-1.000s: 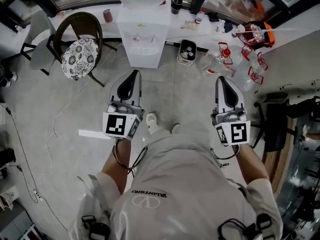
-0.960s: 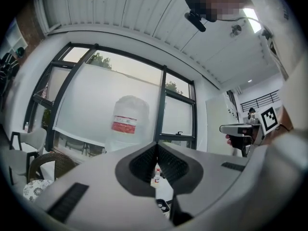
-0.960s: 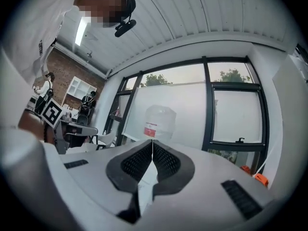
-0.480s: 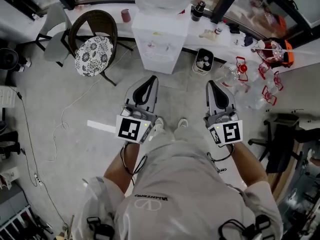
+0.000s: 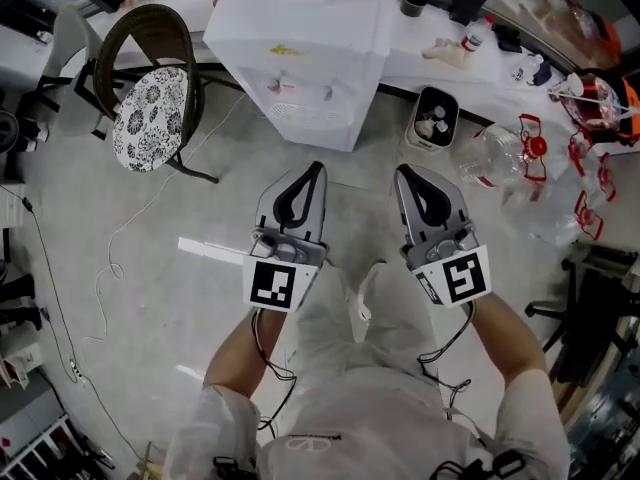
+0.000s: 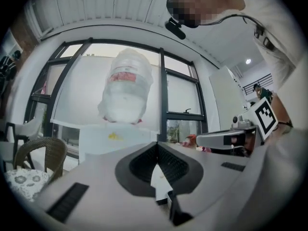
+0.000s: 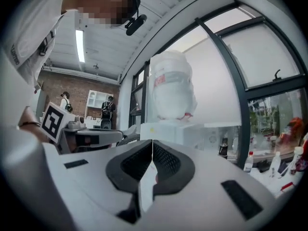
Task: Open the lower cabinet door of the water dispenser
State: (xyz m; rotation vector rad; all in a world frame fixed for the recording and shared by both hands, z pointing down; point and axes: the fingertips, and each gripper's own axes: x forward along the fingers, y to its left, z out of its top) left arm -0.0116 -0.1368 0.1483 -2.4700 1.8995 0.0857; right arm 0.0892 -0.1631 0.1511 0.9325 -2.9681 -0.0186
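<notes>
The white water dispenser (image 5: 300,58) stands at the top middle of the head view, with its taps and front face toward me. Its lower cabinet door is too foreshortened to make out. My left gripper (image 5: 318,171) and right gripper (image 5: 399,173) are side by side over the floor, a short way in front of it; both are shut and empty. In the left gripper view the dispenser (image 6: 113,138) with its upturned bottle (image 6: 125,88) rises straight ahead beyond the left gripper (image 6: 156,146). In the right gripper view, the dispenser (image 7: 178,129) stands ahead of the right gripper (image 7: 152,143).
A wicker chair with a patterned cushion (image 5: 150,103) stands left of the dispenser. To its right are a small bin (image 5: 436,118) and several empty water bottles (image 5: 510,163). A cable (image 5: 110,258) and a white strip (image 5: 210,251) lie on the floor at left.
Both grippers have dropped lower and drawn closer together. The dispenser has grown larger in the head view and sits nearer to the fingertips. Both stayed shut.
</notes>
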